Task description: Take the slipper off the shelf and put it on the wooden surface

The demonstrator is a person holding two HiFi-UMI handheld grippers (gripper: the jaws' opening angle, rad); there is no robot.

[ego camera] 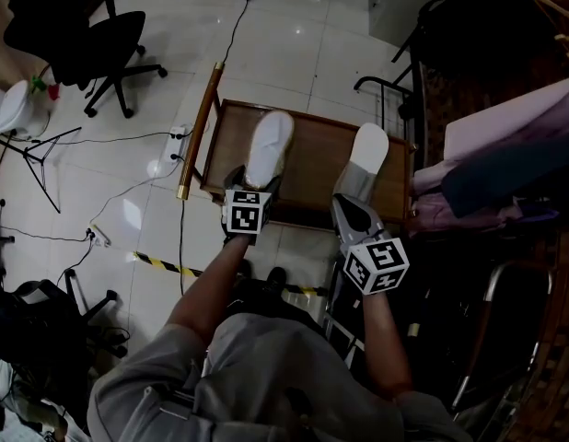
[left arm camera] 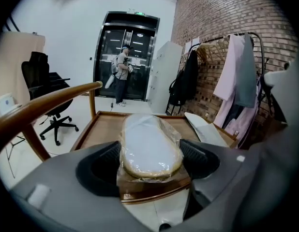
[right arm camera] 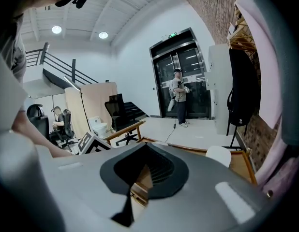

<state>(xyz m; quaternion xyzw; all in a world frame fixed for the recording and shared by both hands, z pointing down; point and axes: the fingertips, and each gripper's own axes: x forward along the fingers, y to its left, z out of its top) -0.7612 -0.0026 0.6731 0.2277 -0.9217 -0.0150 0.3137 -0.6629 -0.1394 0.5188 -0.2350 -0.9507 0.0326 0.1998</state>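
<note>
Two white slippers lie on the wooden surface (ego camera: 317,159). The left slipper (ego camera: 269,145), wrapped in clear plastic, rests with its heel at the near edge (left arm camera: 150,146). My left gripper (ego camera: 250,182) stands wide around that heel, and both dark pads (left arm camera: 198,157) touch its sides. The right slipper (ego camera: 368,153) lies further right (right arm camera: 225,154). My right gripper (ego camera: 352,205) sits just short of this slipper's heel. Its jaws are together with nothing between them (right arm camera: 145,151).
A curved wooden rail (ego camera: 199,127) runs along the surface's left side. Clothes on a rack (ego camera: 505,155) hang close at the right, against a brick wall. An office chair (ego camera: 100,44) and floor cables lie left. A person (left arm camera: 122,74) stands by the glass doors.
</note>
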